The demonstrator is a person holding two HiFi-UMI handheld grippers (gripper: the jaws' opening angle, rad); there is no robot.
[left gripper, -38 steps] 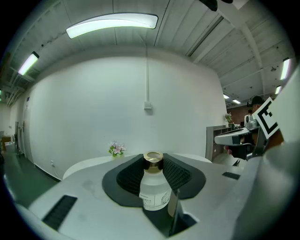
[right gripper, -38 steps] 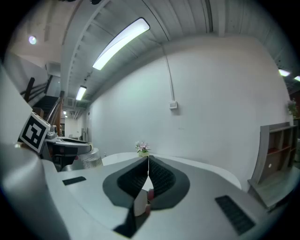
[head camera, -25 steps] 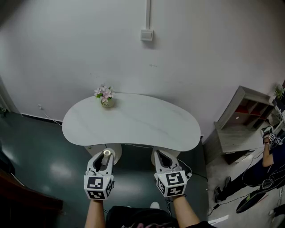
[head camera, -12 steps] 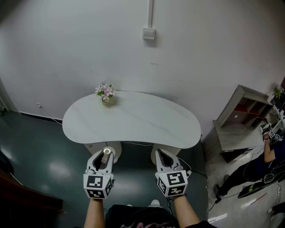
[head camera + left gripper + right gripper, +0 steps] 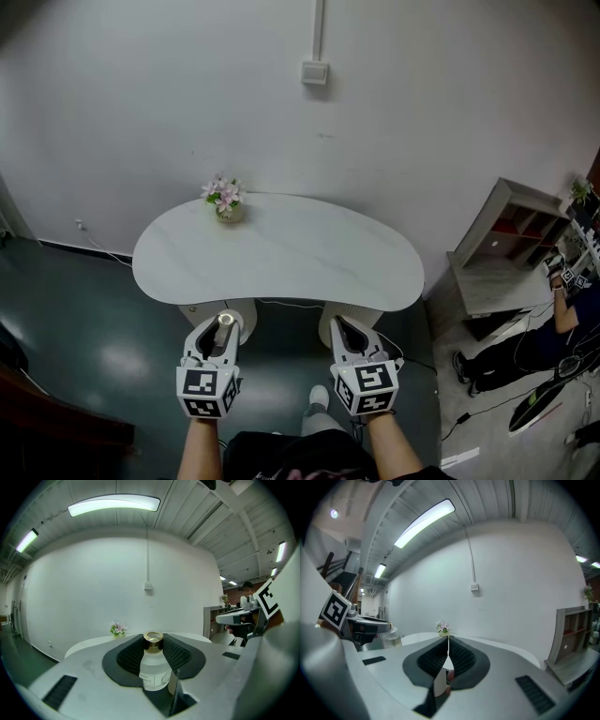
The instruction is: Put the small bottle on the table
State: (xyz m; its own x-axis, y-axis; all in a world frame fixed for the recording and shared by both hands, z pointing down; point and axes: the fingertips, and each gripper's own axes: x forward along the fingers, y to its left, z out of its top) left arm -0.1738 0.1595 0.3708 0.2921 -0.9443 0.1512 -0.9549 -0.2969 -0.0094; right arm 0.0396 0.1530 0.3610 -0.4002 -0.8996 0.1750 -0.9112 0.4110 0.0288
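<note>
At the bottom edge of the head view, two forearms hold the grippers side by side above the dark green floor, just short of the near edge of the table. The left gripper has its jaws closed on the small bottle, so the bottle is in the air and not on the table. It stands upright between the black ribbed pads, which press on its sides. It is of frosted glass, with a gold cap and a white label; whether any liquid is inside, I cannot tell.

The right gripper holds nothing: in its own view the two pads meet along a thin line. Low behind them a small white and reddish piece shows, too unclear to name.

Higher in the frame, the white kidney-shaped table stands against the wall. Near its upper left edge sits a small pot with pink flowers. The table's supports are partly hidden behind the grippers.

On the wall above is a switch box. At the right, a grey shelf unit has reddish compartments; their contents cannot be made out. A person is cut off by the right edge.
</note>
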